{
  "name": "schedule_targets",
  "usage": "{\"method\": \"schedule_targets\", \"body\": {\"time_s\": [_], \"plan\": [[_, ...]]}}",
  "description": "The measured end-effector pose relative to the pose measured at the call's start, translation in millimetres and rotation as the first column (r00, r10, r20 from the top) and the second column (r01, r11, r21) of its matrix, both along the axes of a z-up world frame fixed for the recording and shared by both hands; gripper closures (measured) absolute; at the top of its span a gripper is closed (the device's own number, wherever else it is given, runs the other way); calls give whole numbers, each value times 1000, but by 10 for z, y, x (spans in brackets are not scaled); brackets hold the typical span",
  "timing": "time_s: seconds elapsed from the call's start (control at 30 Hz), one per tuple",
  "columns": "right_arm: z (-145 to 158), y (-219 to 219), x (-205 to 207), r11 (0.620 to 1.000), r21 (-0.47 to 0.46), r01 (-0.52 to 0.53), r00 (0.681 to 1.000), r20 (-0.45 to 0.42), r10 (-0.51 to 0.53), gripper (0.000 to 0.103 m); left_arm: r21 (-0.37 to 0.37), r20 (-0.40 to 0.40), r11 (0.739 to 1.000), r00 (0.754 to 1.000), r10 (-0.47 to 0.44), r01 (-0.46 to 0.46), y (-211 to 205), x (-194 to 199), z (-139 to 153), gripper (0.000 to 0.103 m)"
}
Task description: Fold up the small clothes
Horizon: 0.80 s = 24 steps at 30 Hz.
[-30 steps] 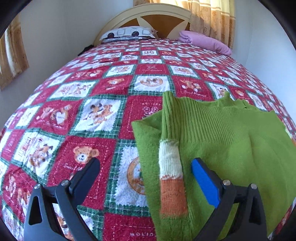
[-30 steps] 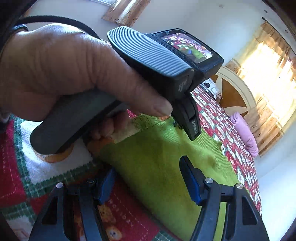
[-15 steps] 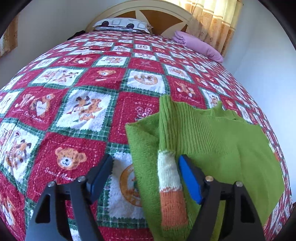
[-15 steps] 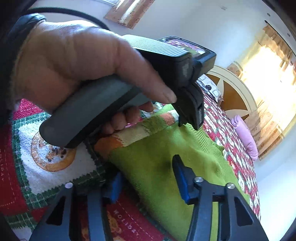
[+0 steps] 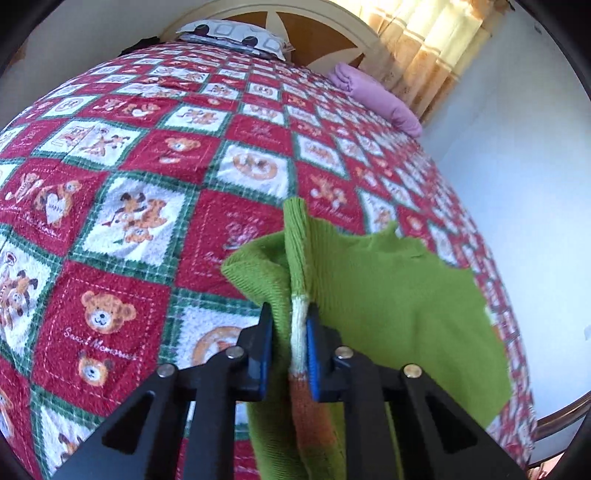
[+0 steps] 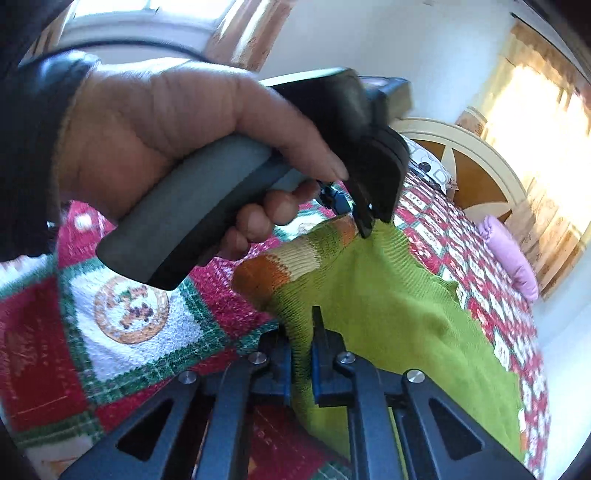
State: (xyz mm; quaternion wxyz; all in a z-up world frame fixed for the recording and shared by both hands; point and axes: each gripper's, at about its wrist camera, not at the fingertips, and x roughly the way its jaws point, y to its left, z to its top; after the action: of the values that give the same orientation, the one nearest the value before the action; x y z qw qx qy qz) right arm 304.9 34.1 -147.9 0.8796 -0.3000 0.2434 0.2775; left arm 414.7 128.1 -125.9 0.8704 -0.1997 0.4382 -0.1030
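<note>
One green sweater is seen, lying on a quilted bedspread of red, white and green squares printed with teddy bears. Two grippers are counted. The left gripper is pinched tight on the folded sleeve at its white band, just above the orange cuff. The right gripper is likewise clamped on the sweater's ribbed edge, nearly closed, with only knit between the blue pads. In the right wrist view, the left hand and its grey handle block much of the bed. One patterned pillow and one lilac pillow are set by the arched headboard — curtains hang behind.
</note>
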Motion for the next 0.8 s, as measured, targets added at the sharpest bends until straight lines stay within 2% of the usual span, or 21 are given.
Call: {"method": "schedule_targets", "body": {"time_s": [0.17, 0.4, 0.8], "plan": [[186, -280, 43, 992, 123, 38, 997, -71, -30, 97, -20, 32, 1000, 999, -11, 11, -174, -23, 288, 87], [418, -777, 160, 954, 279, 110, 986, -154, -69, 97, -6, 71, 999, 997, -31, 32, -489, -33, 629, 87], [561, -1533, 341, 870, 444, 214, 962, -251, -109, 97, -2, 101, 997, 992, -79, 80, -1072, 15, 957, 87]]}}
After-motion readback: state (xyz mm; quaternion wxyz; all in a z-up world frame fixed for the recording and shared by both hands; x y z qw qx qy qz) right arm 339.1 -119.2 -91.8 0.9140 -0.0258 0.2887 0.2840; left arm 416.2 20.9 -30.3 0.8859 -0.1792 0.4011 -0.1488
